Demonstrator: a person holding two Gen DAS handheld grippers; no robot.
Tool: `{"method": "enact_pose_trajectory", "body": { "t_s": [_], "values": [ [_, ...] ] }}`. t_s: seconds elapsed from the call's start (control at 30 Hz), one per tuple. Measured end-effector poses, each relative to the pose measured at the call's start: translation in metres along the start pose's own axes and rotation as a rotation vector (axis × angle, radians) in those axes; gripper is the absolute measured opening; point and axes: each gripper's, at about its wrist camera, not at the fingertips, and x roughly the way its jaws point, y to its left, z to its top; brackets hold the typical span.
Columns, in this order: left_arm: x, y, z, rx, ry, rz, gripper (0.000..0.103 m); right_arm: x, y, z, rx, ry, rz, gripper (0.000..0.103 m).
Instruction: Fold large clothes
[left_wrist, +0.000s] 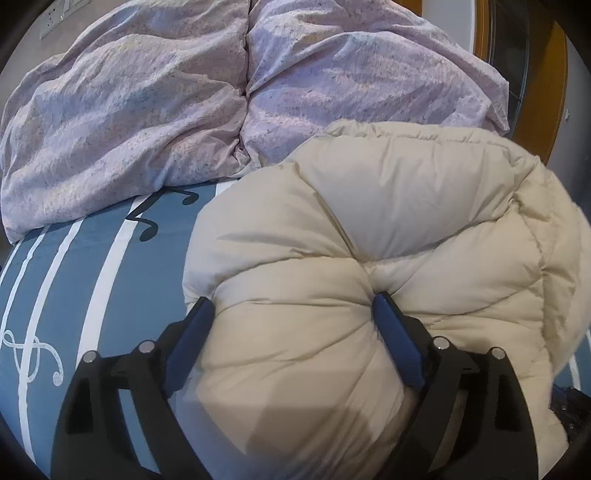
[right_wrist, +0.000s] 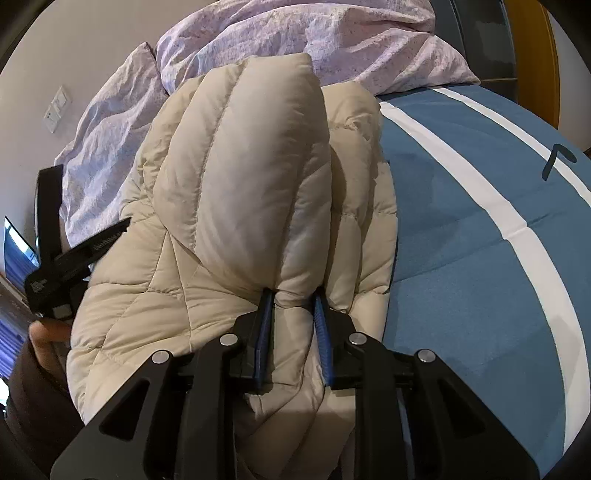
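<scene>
A cream quilted puffer jacket (left_wrist: 388, 221) lies bunched on the blue striped bed sheet (left_wrist: 92, 266). My left gripper (left_wrist: 291, 306) has its blue fingers set wide around a thick puffed fold at the jacket's near edge and grips it. In the right wrist view the jacket (right_wrist: 240, 177) rises in a tall fold. My right gripper (right_wrist: 293, 299) is shut on a narrow pinch of that fold. The left gripper's black body (right_wrist: 66, 258) shows at the far left, beside the jacket, with the person's hand under it.
A crumpled lilac duvet (left_wrist: 184, 92) is heaped across the far side of the bed. The blue sheet with white stripes (right_wrist: 480, 240) stretches to the right of the jacket. A wall with sockets (right_wrist: 55, 110) is at the left, a wooden frame (left_wrist: 554, 74) at the far right.
</scene>
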Motion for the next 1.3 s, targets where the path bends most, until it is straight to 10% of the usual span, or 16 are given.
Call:
{"method": "enact_pose_trajectory", "body": {
  "t_s": [0.6,0.8,1.3],
  "values": [
    [0.014,0.005,0.006,-0.019,0.029,0.043,0.1,-0.011,0.014,0.012,-0.027,0.017,-0.076,0.025],
    [0.013,0.006,0.005,-0.028,0.027,0.037,0.1,-0.046,0.045,0.039,-0.067,-0.072,-0.035,0.04],
    [0.013,0.006,0.004,-0.032,0.027,0.037,0.1,-0.041,0.1,0.083,-0.169,-0.174,-0.059,0.04]
  ]
}}
